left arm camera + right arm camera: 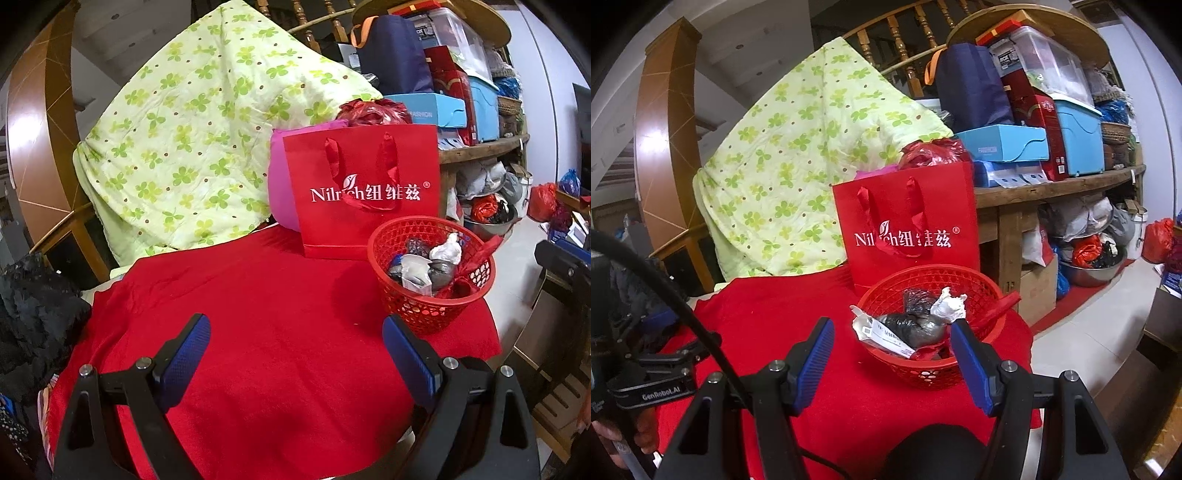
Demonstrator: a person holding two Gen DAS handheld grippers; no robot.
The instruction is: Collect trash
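From where I sit, the red basket [932, 325] stands on the red-covered worktop [240, 332] just ahead of my right gripper [892, 354], slightly right of its centre line, with the red paper bag [908, 229] upright directly behind it; its trash [916, 325], crumpled paper, a grey wrapped lump and a printed slip, already lies inside; the right jaws stand moderately apart with nothing between them; my left gripper [295, 350] has its jaws wide and empty, and from it the same basket [432, 273] lies ahead and well to the right; so I judge the right hand the nearer; no loose trash shows on the cloth, so I would say the collecting is nearly finished.
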